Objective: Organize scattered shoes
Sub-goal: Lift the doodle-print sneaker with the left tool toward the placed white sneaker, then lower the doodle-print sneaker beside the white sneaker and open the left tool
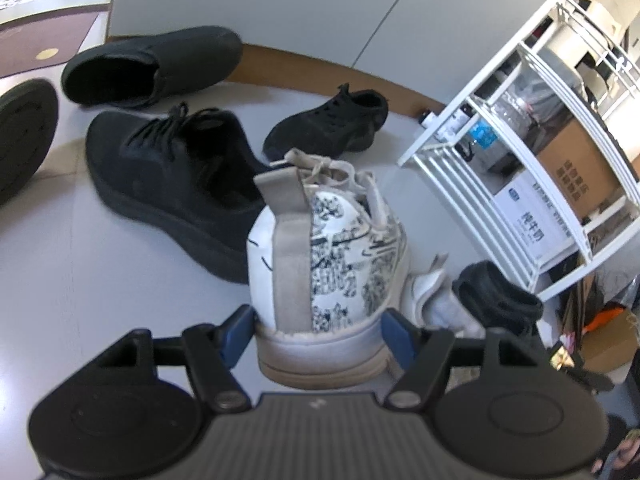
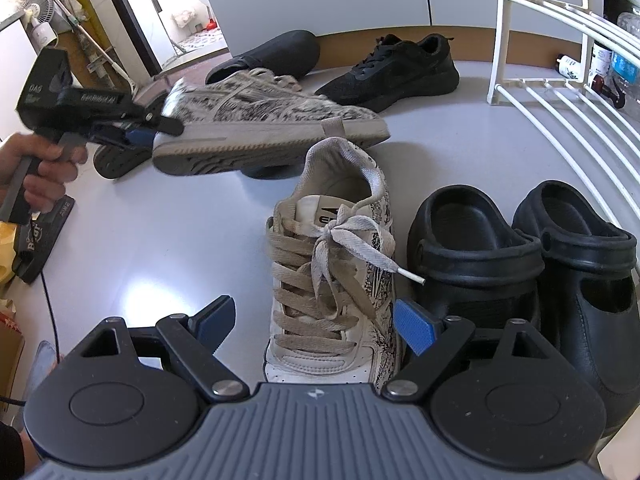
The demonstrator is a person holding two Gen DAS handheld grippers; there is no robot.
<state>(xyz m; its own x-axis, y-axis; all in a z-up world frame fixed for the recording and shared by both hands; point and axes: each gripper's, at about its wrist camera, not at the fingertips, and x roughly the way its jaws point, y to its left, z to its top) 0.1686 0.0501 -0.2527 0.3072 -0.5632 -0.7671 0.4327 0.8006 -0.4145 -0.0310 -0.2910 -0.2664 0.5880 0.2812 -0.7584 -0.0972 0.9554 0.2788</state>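
My left gripper (image 1: 318, 334) is shut on the heel of a white sneaker with a dark print (image 1: 332, 256), its blue pads pressing both sides. In the right wrist view that sneaker (image 2: 272, 128) hangs blurred above the floor, sole showing, held by the left gripper (image 2: 140, 132) in a person's hand (image 2: 36, 160). Its matching sneaker (image 2: 332, 280) stands on the floor beside a pair of black clogs (image 2: 472, 248). My right gripper (image 2: 316, 324) is open over that sneaker's toe end, and its left pad (image 2: 218, 320) is clear of the shoe.
A large black sneaker (image 1: 172, 176), a black slip-on (image 1: 152, 68), a small black sneaker (image 1: 328, 124) and an upturned black sole (image 1: 24, 136) lie on the pale floor. A white wire rack (image 1: 520, 160) with boxes and bottles stands at the right.
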